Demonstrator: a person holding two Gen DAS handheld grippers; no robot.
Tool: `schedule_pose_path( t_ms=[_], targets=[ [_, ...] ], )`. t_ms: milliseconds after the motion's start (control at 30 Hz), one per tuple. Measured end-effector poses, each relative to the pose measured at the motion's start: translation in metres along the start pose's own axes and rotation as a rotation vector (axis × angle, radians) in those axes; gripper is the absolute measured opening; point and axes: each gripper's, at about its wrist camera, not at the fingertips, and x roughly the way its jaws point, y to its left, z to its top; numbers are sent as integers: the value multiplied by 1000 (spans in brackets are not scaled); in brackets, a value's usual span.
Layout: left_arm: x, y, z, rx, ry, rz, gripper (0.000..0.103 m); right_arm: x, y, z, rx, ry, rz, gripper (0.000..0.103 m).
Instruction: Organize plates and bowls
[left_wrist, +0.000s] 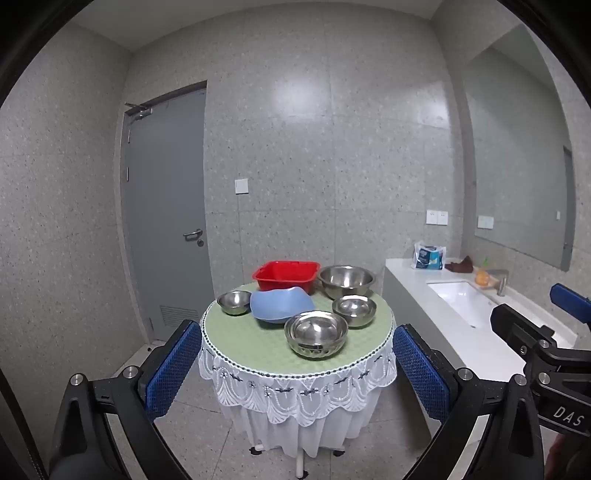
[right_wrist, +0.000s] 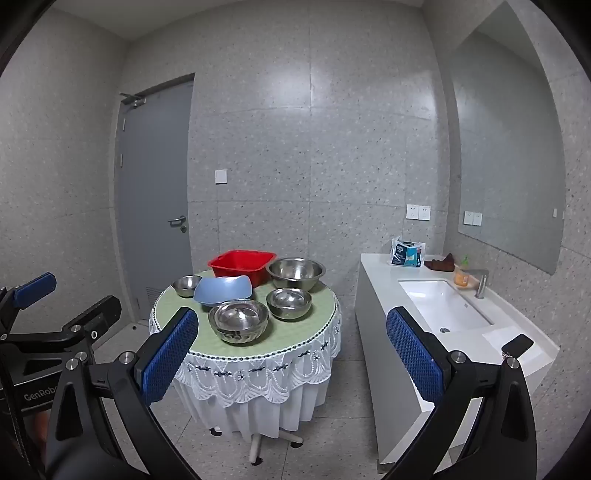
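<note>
Left gripper (left_wrist: 297, 363) spread wide and holding nothing, well back from round table (left_wrist: 258, 350). On its green top, left to right: small steel bowl (left_wrist: 234, 302), blue plate (left_wrist: 282, 305) touching red basin (left_wrist: 286, 275) behind, nested steel bowls (left_wrist: 316, 334) at front, medium steel bowl (left_wrist: 354, 311), large steel bowl (left_wrist: 346, 280) at back. Farther right, white counter with sink (left_wrist: 461, 301). Right gripper (right_wrist: 291, 356) likewise gaping, empty.

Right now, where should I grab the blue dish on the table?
Pinch the blue dish at its raised near rim, coming in from above and the front. Its wavy edge lifts up there, and that side looks clearer than the back, where the red tub crowds it.
</note>
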Motion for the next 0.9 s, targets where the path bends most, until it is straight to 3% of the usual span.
schedule_pose_path(
  t_ms=[900],
  targets=[
    [-12, -9, -3, 17, -28, 44, 102, 0, -7, -2, 22, -7, 14, 103]
  ],
)
